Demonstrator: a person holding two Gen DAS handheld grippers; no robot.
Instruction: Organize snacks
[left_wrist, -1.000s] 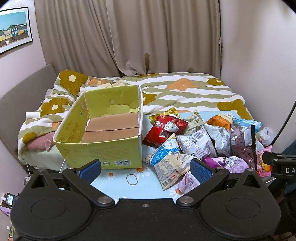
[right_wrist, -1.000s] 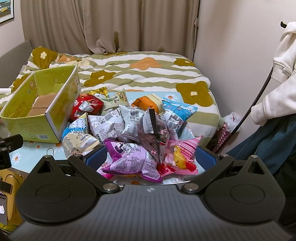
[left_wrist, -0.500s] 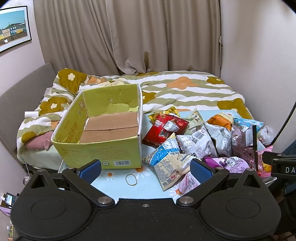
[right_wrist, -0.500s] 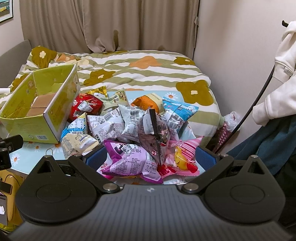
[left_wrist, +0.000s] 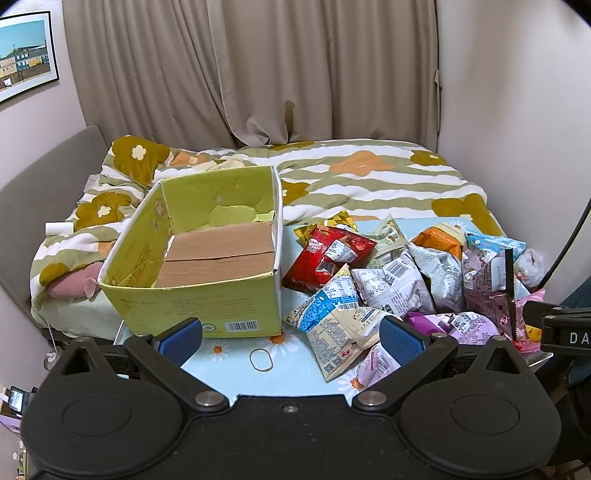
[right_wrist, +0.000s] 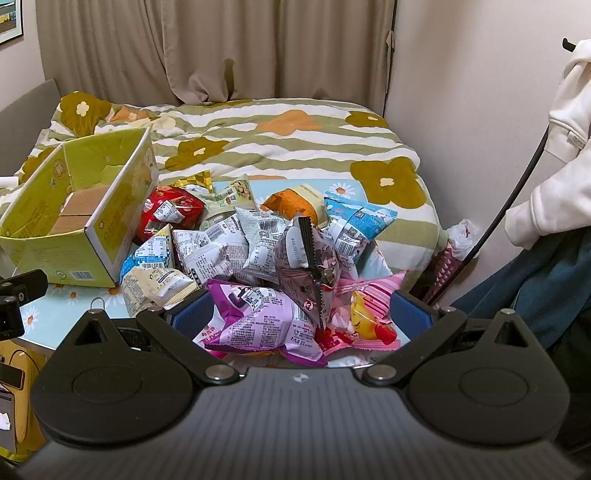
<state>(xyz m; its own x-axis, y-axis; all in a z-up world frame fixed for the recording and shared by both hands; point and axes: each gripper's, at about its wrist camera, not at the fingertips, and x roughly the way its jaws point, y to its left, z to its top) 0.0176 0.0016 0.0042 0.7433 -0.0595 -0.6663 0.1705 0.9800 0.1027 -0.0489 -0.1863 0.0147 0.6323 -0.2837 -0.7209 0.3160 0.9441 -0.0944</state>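
Both sets of tongs hang spread wide over a light-blue, daisy-printed surface (left_wrist: 236, 365) at the foot of a bed (left_wrist: 369, 184) with a striped, flowered quilt. The left tongs (left_wrist: 290, 338), blue pads far apart, hold nothing and touch nothing; between them lies a loose rubber band (left_wrist: 261, 359), with the edge of a cream snack packet (left_wrist: 343, 339) just inside the right-hand pad. The right tongs (right_wrist: 301, 314) are equally released, their pads flanking a purple snack bag (right_wrist: 258, 325) and a pink candy packet (right_wrist: 365, 317) at the near edge of the snack pile (right_wrist: 258, 251); whether the pads touch those bags cannot be told. An open yellow-green cardboard box (left_wrist: 207, 310) stands on the left of the surface, empty of snacks, its brown bottom flaps showing. The snacks lie heaped just beside it on the right, a red bag (left_wrist: 325, 254) nearest the box wall. A person's cream sleeve (right_wrist: 554, 177) shows at the far right.
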